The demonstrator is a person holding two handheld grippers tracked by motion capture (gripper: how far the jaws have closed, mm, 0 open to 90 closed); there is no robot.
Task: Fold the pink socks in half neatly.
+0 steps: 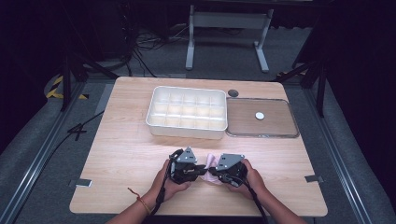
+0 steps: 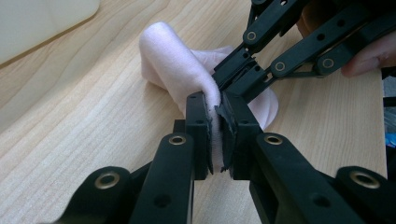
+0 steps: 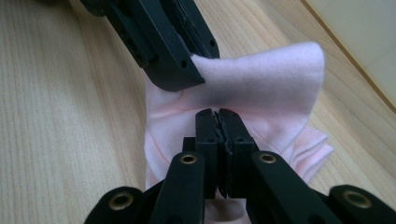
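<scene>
A pale wooden surface [image 1: 130, 154] stood in a dark room, grey carpet all round, cables trailing across the floor and a white metal stand [image 1: 229, 28] behind it. Toward the far edge sat a white compartment tray [image 1: 187, 113], and just beside it a flat clear-rimmed tray [image 1: 261, 117] carrying a small white disc [image 1: 259, 115]. At the near edge, both hands were working close together! The left claw [image 2: 216, 135] was clamped tight on a fold of the pink sock [image 2: 173, 65], fabric squeezed between its pads. The right claw [image 3: 218, 140] was pinched shut on the same sock too, gripping it near the middle. The sock lay bunched on the surface between the two claws, one rolled end lifted clear, the other claw biting in just above.
</scene>
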